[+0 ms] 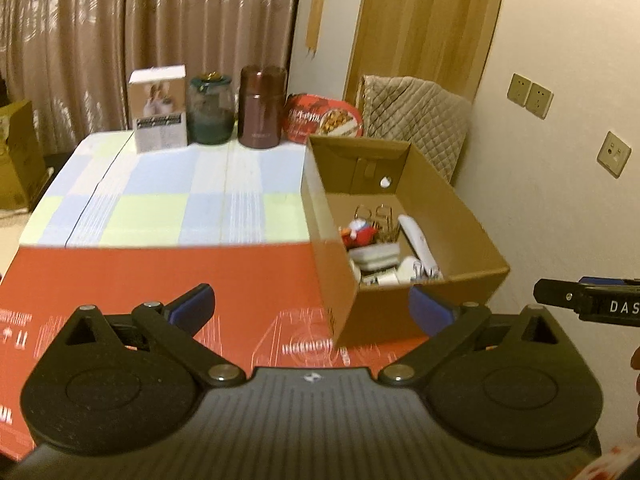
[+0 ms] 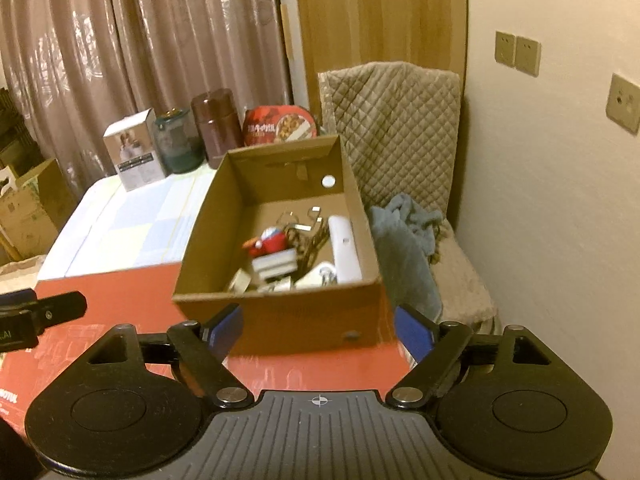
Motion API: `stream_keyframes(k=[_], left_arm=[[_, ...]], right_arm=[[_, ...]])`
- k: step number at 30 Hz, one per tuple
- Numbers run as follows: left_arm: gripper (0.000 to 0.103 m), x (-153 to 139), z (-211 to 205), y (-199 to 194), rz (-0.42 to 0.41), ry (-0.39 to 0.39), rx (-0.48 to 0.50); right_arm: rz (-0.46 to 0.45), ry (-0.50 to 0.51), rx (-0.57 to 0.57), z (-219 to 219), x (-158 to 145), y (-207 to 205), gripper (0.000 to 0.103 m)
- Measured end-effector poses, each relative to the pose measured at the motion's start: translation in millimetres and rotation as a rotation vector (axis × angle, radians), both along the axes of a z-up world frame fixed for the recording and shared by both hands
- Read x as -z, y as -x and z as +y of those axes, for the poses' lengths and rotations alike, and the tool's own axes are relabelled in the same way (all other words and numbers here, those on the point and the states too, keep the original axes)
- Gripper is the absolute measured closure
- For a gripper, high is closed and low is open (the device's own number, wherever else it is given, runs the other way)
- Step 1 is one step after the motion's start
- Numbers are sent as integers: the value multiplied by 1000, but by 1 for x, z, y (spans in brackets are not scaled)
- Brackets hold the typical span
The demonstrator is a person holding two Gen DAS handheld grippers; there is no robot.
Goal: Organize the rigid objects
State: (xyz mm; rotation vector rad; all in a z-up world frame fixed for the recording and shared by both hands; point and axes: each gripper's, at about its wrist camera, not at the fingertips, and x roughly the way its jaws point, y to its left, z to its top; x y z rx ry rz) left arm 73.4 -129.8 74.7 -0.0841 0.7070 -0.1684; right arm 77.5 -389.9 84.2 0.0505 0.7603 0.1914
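Left tongs, left wrist view: left tongs (image 1: 311,307) are spread wide and hold nothing; the blue pads (image 1: 192,304) hang over the red board (image 1: 160,288).
Box, left wrist view: cardboard box (image 1: 452,216) stands ahead and to the right of the left tongs, with its near corner between the two pads but apart from them.
Box contents, left wrist view: red toy figure (image 1: 360,234), white long object (image 1: 418,240) and small white items lie inside, blurred.
Tabletop back row: white carton (image 1: 160,110), green jar (image 1: 211,110), brown flask (image 1: 261,108), red food tin (image 1: 323,118) at the far edge of the checked tabletop (image 1: 160,200).
Right tongs, right wrist view: right tongs (image 2: 318,330) are also wide and grip nothing.
Box, right wrist view: box stands straight ahead, its near wall just beyond and between the pads (image 2: 414,334); contact I cannot tell.
Side: quilted chair (image 2: 400,120) with grey cloth (image 2: 408,240) right of the box.
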Motion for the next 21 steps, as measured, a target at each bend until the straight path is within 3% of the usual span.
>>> stream_keyframes(k=[11,21], left_arm=[[2,5,6,42,25,-5,-6],[2,8,3,64,42,-11,22]], right_arm=[[-1,26,-8,9,0,49,23],[10,18,-8,13,1,70,23]])
